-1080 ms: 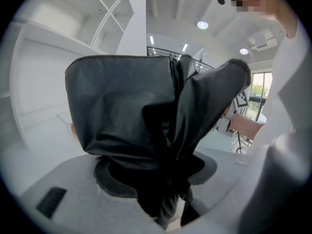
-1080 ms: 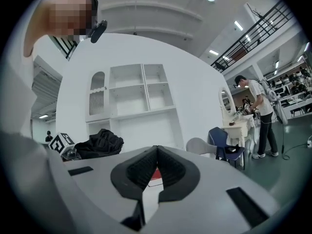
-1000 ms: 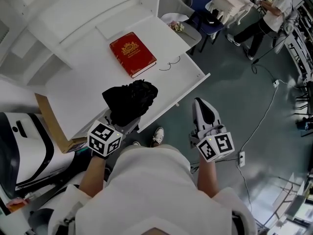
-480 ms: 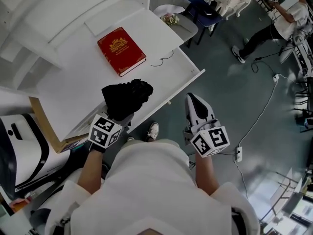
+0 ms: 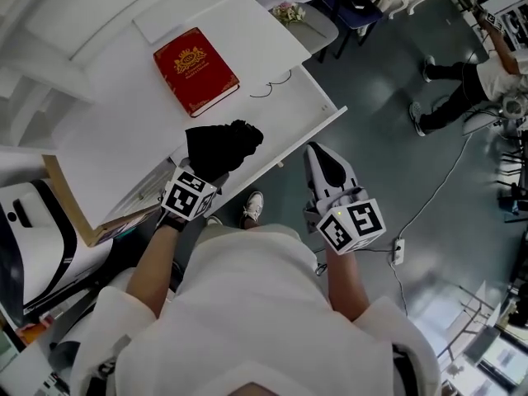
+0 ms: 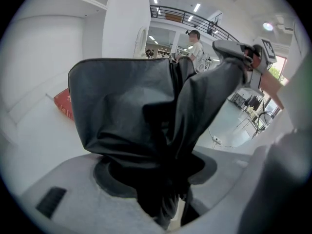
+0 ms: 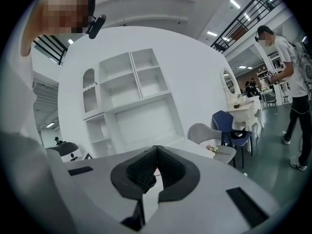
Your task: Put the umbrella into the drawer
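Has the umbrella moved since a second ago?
Yes. Clamped in the left gripper, the umbrella has shifted rightward relative to the red book.

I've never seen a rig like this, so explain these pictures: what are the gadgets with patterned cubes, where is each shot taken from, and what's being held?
No robot: a person holds tongs in each hand, and the patterned cubes are part of them. The top-down picture comes from a camera on the person's head; the other two come from cameras riding on each tongs, looking along the jaws. A red book lies on the white desk. The left tongs are clamped on a black umbrella near the desk's front edge. The right tongs are shut and empty.
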The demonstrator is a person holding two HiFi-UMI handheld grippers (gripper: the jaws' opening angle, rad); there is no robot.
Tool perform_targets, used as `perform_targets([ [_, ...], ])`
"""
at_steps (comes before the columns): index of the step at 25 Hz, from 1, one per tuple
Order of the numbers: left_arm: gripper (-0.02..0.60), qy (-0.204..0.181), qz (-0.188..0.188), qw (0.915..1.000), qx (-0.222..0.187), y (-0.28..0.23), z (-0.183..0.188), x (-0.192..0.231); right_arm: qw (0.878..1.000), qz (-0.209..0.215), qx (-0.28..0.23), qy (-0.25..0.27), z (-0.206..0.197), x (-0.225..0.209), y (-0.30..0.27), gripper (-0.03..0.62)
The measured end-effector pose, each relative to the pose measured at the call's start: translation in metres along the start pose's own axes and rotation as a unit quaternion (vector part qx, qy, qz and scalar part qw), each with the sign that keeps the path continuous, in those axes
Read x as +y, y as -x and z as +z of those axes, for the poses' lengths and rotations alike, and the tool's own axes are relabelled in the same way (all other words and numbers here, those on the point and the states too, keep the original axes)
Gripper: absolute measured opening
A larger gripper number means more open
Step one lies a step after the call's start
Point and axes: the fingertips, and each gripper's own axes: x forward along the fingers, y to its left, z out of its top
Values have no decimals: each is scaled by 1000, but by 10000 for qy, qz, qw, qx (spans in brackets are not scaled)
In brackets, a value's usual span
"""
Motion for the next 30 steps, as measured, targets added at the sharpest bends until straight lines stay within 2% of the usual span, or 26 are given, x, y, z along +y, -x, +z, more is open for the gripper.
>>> perform_targets([
  [9, 259, 29, 118, 9994, 327, -47, 3, 20, 9996, 125, 215, -97, -9, -21, -17, 0],
  [16, 259, 73, 50, 9986, 517, -84, 4, 24, 9992, 146, 366, -90, -14, -31, -22, 0],
  [30, 259, 160, 143, 9957, 904, -151, -20, 40, 9979, 25, 636, -131, -33, -44, -26, 0],
])
